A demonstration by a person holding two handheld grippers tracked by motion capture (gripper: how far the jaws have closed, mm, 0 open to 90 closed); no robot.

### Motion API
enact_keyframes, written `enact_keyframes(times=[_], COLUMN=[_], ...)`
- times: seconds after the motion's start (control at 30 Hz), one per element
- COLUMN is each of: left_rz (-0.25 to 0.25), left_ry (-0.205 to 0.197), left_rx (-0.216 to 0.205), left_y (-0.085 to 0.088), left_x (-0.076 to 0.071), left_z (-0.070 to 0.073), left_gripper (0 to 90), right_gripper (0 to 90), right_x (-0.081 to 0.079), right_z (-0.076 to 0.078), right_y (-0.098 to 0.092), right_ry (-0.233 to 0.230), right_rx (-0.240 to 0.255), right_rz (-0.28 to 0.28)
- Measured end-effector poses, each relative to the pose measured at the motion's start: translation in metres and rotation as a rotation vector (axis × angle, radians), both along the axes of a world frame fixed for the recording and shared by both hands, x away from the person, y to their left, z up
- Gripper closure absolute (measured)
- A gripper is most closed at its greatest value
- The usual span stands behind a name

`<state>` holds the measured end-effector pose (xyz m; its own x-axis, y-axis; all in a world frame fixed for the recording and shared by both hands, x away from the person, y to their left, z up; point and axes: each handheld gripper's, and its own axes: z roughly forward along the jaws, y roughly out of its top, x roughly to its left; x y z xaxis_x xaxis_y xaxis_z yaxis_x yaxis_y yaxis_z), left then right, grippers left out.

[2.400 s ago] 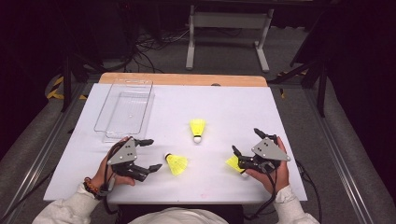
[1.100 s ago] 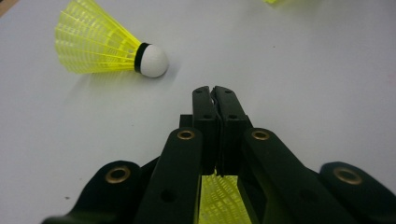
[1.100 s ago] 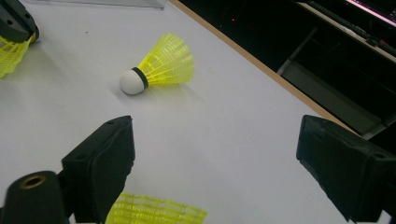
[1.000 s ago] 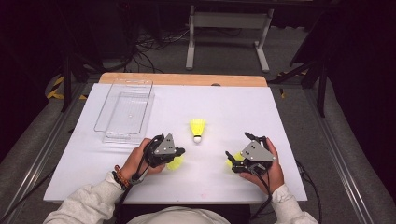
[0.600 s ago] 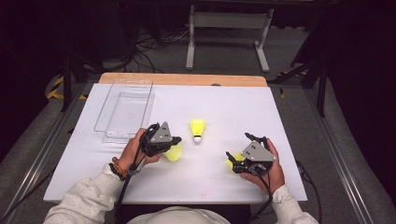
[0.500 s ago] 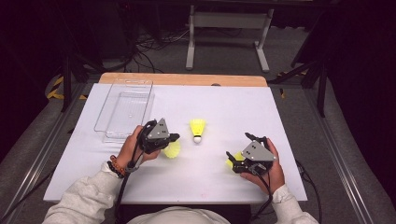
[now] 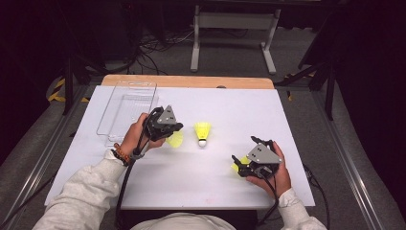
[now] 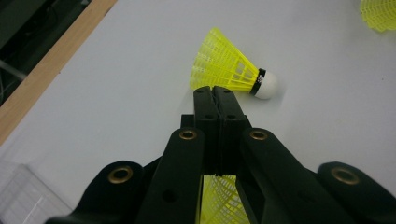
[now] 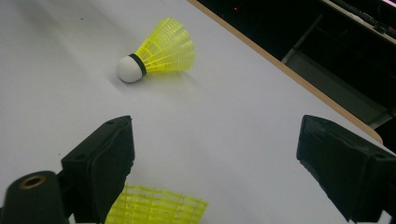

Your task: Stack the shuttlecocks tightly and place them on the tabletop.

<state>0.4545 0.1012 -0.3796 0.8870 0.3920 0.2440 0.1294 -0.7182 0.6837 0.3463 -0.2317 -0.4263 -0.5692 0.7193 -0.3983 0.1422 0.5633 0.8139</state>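
Note:
Three yellow shuttlecocks with white cork heads are on the white table [image 7: 191,177]. My left gripper [image 7: 173,130] [image 8: 216,93] is shut on the mesh skirt of one shuttlecock [image 7: 175,139] [image 8: 218,201] and holds it off the table, left of centre. A second shuttlecock [image 7: 202,132] [image 8: 233,70] [image 9: 159,49] lies on its side mid-table, just right of that gripper. My right gripper [image 7: 244,155] [image 9: 215,135] stands open near the front right. The skirt of the third shuttlecock [image 7: 237,166] [image 9: 156,207] lies by its left jaw, untouched.
A clear plastic tray [image 7: 125,111] stands at the back left, just beyond the left hand. A wooden strip [image 7: 191,81] runs along the table's far edge. Cables trail from both grippers toward the front edge.
My left gripper went to a shuttlecock near the front, shut on it, then lifted it up and back toward the tray. The right gripper barely shifted over the last second.

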Motion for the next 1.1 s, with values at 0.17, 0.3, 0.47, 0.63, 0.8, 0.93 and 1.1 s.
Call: enact_keyframes(times=[0.17, 0.3, 0.47, 0.63, 0.8, 0.93, 1.1], left_rz=[0.009, 0.027, 0.043, 0.063, 0.066, 0.057, 0.054], left_ry=[0.006, 0.026, 0.047, 0.045, 0.047, 0.053, 0.065], left_rx=[0.036, 0.044, 0.071, 0.096, 0.127, 0.13, 0.154], left_y=[-0.008, -0.013, -0.02, -0.027, -0.033, -0.036, -0.039], left_x=[0.017, 0.027, 0.033, 0.031, 0.031, 0.031, 0.033], left_z=[0.002, -0.002, -0.009, -0.014, -0.018, -0.02, -0.025], left_gripper=[89.4, 89.3, 89.3, 89.0, 88.7, 88.6, 87.5], right_gripper=[12.1, 12.1, 12.1, 12.1, 11.8, 11.8, 11.6], right_x=[0.001, 0.0, 0.0, 0.0, 0.0, -0.001, -0.001], right_z=[0.0, -0.001, -0.001, -0.002, -0.003, -0.002, -0.003], right_y=[-0.002, -0.002, -0.002, 0.0, 0.002, 0.002, 0.003], right_ry=[0.001, 0.007, 0.009, 0.016, 0.013, 0.003, 0.009], right_rx=[0.002, -0.003, -0.007, -0.02, -0.035, -0.037, -0.038], right_rz=[-0.005, -0.004, -0.004, -0.003, 0.008, 0.008, 0.013])
